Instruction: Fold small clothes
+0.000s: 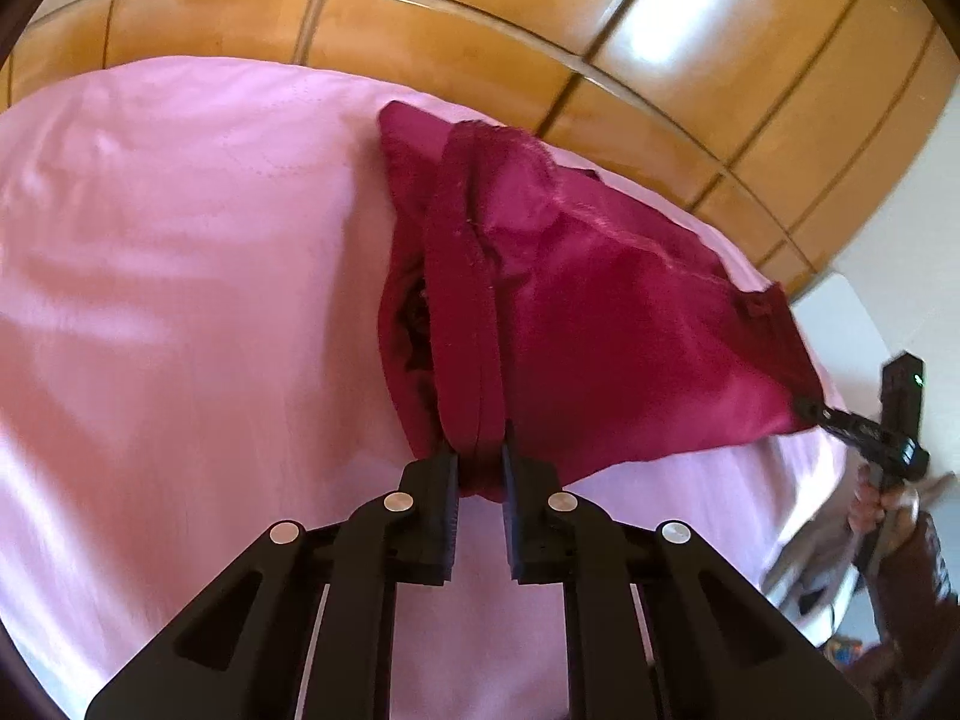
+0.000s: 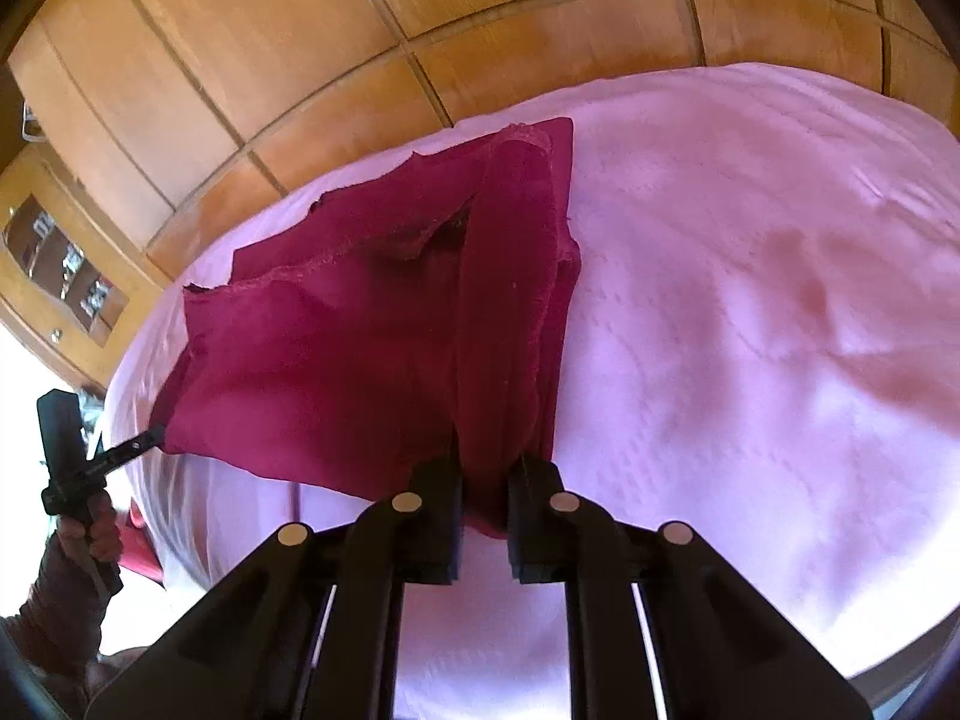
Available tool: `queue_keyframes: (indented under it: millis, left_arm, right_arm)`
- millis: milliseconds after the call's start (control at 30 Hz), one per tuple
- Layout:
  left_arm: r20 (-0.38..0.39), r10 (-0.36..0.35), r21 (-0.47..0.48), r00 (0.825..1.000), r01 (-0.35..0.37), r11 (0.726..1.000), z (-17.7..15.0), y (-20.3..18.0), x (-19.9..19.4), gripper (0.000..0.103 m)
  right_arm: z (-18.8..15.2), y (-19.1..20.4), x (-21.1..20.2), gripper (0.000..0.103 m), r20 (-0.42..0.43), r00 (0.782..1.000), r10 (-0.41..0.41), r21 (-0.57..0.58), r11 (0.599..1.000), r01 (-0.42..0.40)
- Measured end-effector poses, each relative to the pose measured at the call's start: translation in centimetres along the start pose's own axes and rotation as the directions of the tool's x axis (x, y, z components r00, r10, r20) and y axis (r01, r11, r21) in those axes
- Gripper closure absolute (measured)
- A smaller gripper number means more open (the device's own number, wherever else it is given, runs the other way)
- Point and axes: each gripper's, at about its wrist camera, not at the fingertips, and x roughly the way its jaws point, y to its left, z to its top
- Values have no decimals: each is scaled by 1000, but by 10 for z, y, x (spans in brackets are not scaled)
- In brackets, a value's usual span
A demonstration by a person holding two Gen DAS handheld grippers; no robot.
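Cloth point(image 1: 600, 300): dark red garment, stretched between both grippers, far end draped on the pink bed point(image 1: 180, 240)
Left gripper point(image 1: 480, 468): fingers nearly closed, pinching one near corner
Right gripper point(image 2: 486, 474): fingers nearly closed too, clamped on the other corner
Feel: looks light, soft, limp; sags between the grips, likely a bit slippery
Hold: I'd say corners and the thicker hemmed edge, where the fabric bunches
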Motion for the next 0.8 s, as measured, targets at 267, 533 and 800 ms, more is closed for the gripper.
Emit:
queue_keyframes:
  millis: [267, 533, 800]
  left_arm:
    - [-81, -56, -12, 995, 55, 998, -57, -13, -32, 91]
    - [2, -45, -9, 999, 45, 999, -3, -19, -22, 89]
    - [37, -66, -34, 997, 67, 997, 42, -8, 3, 67]
  right_arm:
    - [-54, -8, -19, 90, -128, 992, 20, -5, 1000, -21]
    - [-8, -13, -23, 50, 10, 998, -64, 2, 998, 64]
    - [31, -10, 23, 55, 17, 995, -103, -18, 995, 103]
